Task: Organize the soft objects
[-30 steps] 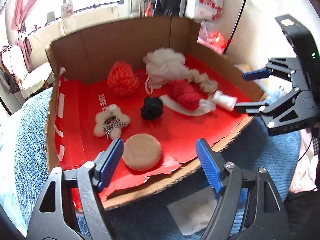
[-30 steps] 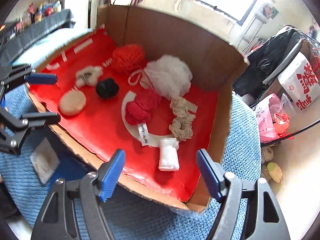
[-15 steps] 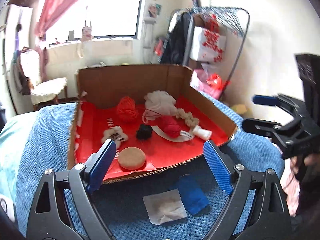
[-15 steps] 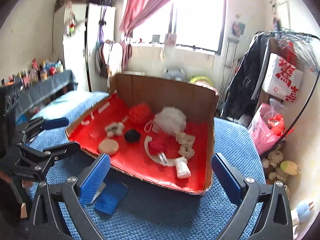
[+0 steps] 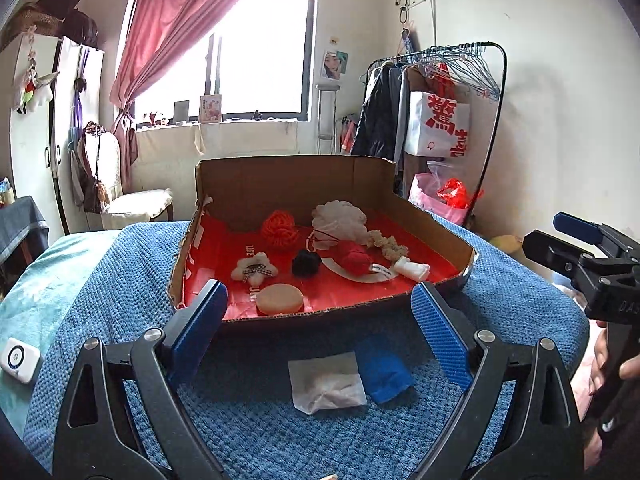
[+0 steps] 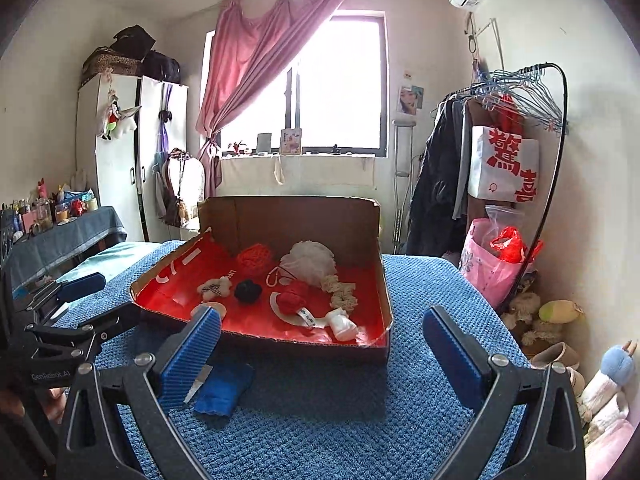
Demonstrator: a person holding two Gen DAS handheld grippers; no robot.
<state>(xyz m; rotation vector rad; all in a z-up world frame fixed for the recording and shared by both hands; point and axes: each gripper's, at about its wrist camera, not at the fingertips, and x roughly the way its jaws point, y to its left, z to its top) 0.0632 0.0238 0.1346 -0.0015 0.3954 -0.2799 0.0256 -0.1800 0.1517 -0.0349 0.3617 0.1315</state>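
Soft things lie in the cardboard box on the blue blanket – left to right, a white bow plush, tan round sponge, black pompom, red knit piece and white roll. Left gripper and right gripper hover near the box's front edge, both spread wide and empty. Judging by that, no pick is begun – next, one gripper must reach in over an item.
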